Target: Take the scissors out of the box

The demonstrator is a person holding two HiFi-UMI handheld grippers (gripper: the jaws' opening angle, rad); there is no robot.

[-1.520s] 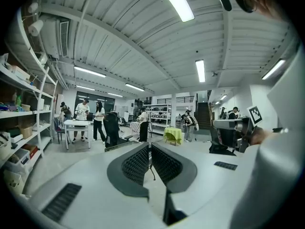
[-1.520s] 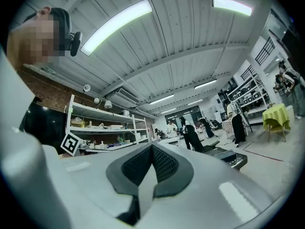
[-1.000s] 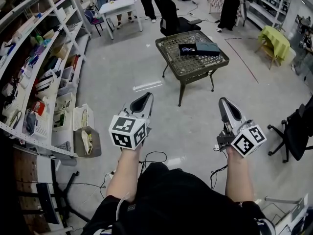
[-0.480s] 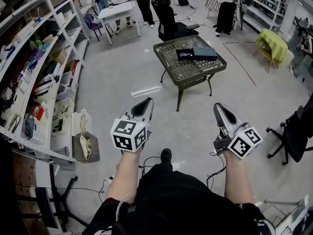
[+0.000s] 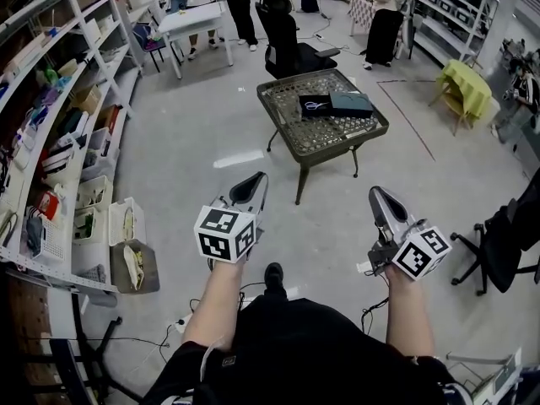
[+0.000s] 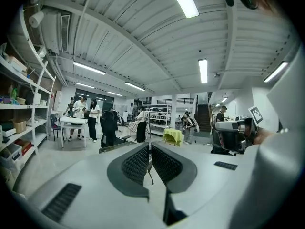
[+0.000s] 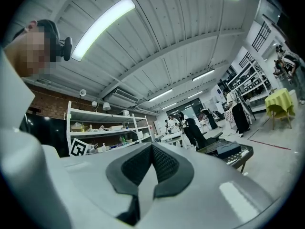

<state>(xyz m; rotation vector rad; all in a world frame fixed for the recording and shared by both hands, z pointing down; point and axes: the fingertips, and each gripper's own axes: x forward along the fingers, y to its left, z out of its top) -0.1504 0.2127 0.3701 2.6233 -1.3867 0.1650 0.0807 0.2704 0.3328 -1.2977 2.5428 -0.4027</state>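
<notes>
A black box [image 5: 313,105] lies open on the dark wicker table [image 5: 295,133], and the scissors [image 5: 314,104] show as a small pale shape inside it. Its dark lid [image 5: 352,102] rests beside it on the right. In the head view my left gripper [image 5: 256,178] and right gripper [image 5: 375,192] are held low over the floor, well short of the table. Both are shut and hold nothing. The right gripper view shows the table [image 7: 238,157] and the box [image 7: 224,148] far ahead of the right gripper [image 7: 152,146]. The left gripper [image 6: 149,144] points towards the table's edge [image 6: 113,147].
White shelving [image 5: 51,142] with bins runs along the left. A black office chair [image 5: 287,40] stands behind the table and another chair [image 5: 506,234] is at the right. People stand at a white table [image 5: 194,19] at the back. A yellow-green covered stool [image 5: 462,87] sits at the right.
The view has moved forward: the wicker table and box sit lower and nearer in the head view. A foot shows below. Both grippers stay shut in about the same place.
</notes>
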